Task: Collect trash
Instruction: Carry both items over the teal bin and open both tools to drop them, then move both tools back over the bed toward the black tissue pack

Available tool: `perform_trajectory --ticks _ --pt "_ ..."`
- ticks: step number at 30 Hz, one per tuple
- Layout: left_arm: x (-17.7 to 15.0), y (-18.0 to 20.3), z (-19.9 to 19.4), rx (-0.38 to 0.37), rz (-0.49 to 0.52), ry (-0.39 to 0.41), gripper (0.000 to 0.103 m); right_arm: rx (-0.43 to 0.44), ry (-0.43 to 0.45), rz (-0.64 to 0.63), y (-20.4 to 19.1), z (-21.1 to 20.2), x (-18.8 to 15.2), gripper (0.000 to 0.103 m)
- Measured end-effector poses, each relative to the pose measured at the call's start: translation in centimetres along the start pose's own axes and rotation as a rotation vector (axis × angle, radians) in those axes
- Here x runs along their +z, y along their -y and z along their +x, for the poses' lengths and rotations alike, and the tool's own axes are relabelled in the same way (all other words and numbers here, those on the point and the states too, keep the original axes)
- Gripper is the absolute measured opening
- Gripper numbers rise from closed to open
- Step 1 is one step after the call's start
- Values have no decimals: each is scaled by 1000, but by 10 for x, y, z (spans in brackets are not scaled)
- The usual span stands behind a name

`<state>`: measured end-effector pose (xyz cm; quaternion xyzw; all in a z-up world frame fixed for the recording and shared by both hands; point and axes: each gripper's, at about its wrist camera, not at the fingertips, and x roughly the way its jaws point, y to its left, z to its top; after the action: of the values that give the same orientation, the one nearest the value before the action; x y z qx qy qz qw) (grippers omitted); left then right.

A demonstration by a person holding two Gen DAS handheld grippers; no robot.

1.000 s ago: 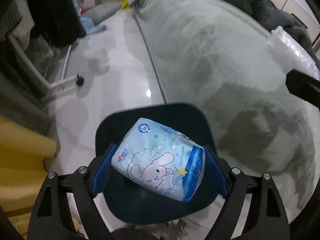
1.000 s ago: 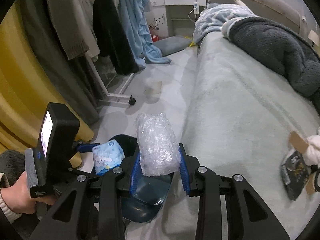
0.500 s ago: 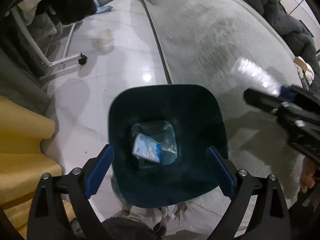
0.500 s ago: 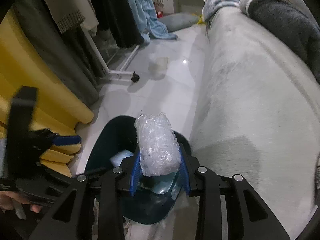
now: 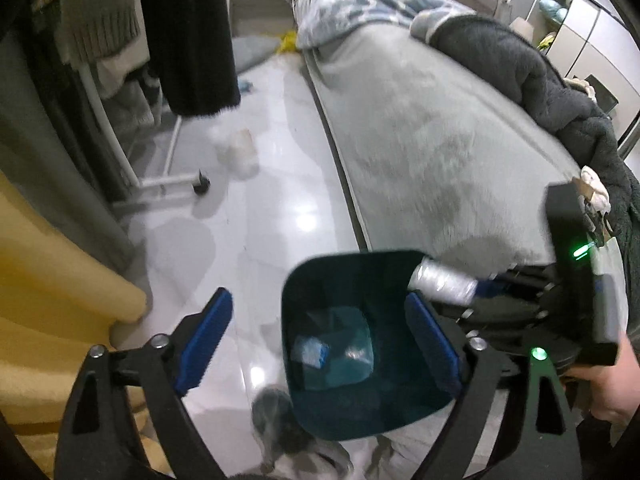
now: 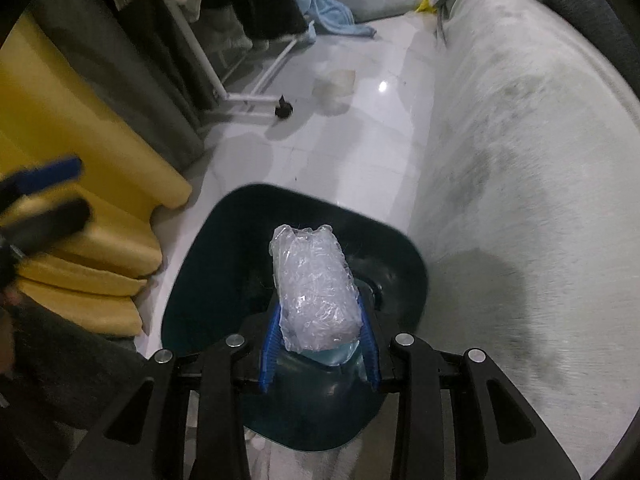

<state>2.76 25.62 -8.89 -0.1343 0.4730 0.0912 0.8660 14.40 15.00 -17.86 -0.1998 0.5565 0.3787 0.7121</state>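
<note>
**A:** Which step am I on?

**B:** Dropping. My right gripper (image 6: 318, 344) is clamped on the crumpled plastic wrap (image 6: 314, 292), over the dark teal bin (image 6: 200, 280).

**A:** And the left?

**B:** My left gripper (image 5: 332, 336) is empty, jaws closing (tissue pack (image 5: 310, 354) lies in the bin). Next: release the wrap inside the rim.

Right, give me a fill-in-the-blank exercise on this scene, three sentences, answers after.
1. The right gripper is shut on a wad of clear ____.
2. The blue tissue pack lies at the bottom of the dark ____.
3. Between the left gripper's blue pads there is ____; its jaws are closing.

Missing words: plastic wrap; bin; nothing
</note>
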Motion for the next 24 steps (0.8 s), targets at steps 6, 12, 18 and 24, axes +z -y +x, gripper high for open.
perform_trajectory --ticks 6,12,18,24 --pt "8 9 -21 18 58 124 80 -18 -89 -45 -10 25 -10 41" --pt "15 16 -47 0 81 253 74 -22 -101 -65 -16 23 -14 70" --pt "26 29 -75 -31 92 388 73 23 4 -72 -20 -11 -7 81" --pt "31 54 -103 -70 126 510 72 20 151 -133 -20 -57 -7 85"
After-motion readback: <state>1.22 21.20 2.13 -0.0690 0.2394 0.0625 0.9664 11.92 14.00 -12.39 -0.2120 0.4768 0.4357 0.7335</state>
